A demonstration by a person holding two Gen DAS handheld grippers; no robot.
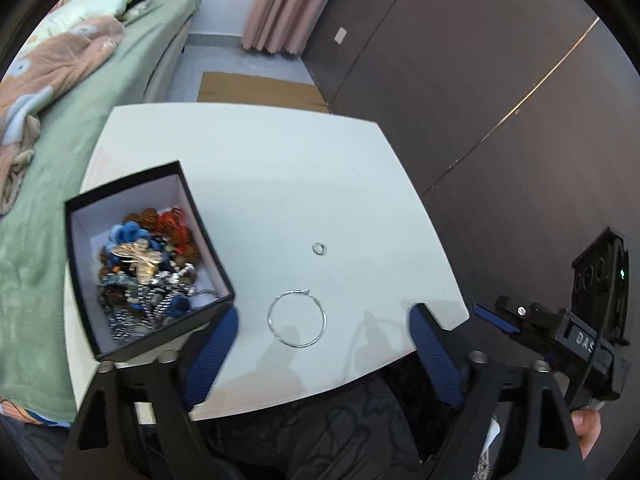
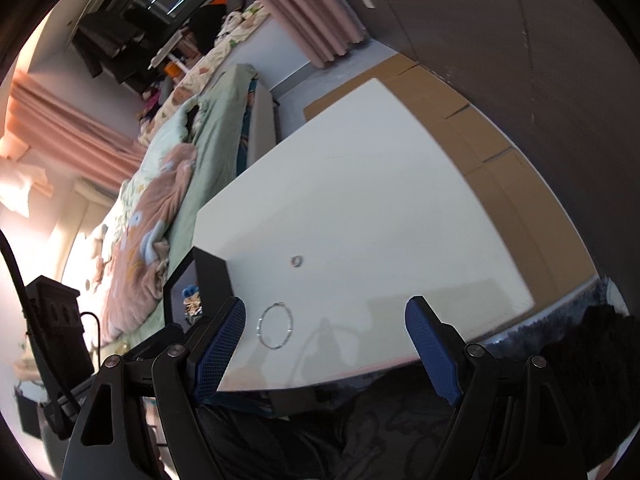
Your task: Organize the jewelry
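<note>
White table bears a jewelry-filled box, hoop and ring; left gripper and right gripper both gape wide, empty.

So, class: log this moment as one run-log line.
left gripper: open, empty | right gripper: open, empty | hoop earring, small ring: on table | box: full

tbl white | box blk, white inside | hoop silver | tongs pads blue | bedsheet green

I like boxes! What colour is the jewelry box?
The jewelry box is black outside, white inside; the left wrist view shows it best.
</note>
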